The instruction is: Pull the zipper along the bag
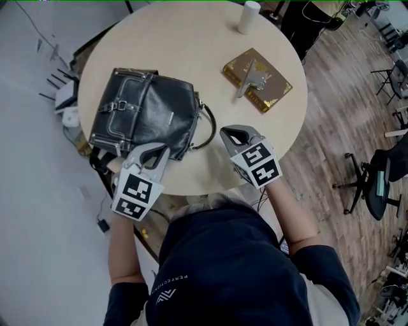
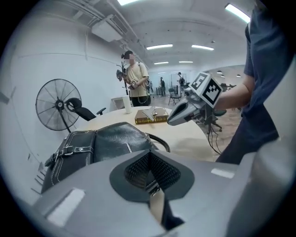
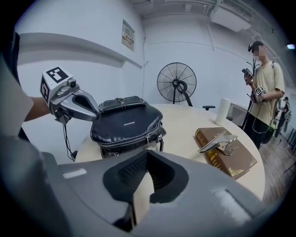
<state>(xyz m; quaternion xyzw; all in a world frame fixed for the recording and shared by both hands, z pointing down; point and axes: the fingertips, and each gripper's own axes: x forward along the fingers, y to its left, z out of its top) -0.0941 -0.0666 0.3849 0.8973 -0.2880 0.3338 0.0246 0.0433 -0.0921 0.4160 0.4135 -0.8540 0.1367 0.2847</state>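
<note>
A black leather bag (image 1: pixel 146 111) lies on the left half of the round table (image 1: pixel 191 44). In the right gripper view its zipper (image 3: pixel 134 139) runs along the side of the bag (image 3: pixel 127 122) facing me, with a metal pull near the handle end. My left gripper (image 1: pixel 153 151) hovers at the bag's near edge, shut and empty. In its own view the left gripper (image 2: pixel 150 173) has its jaws together above the bag (image 2: pixel 101 143). My right gripper (image 1: pixel 233 135) hangs just right of the bag's handle, also shut and empty. The right gripper (image 3: pixel 147 173) holds nothing in its own view either.
A brown book (image 1: pixel 257 79) with a metal clip (image 1: pixel 252 77) on it lies at the table's right. A white cylinder (image 1: pixel 249 16) stands at the far edge. A floor fan (image 2: pixel 58 109) and a standing person (image 2: pixel 134 78) are beyond the table. Office chairs (image 1: pixel 376 184) stand to the right.
</note>
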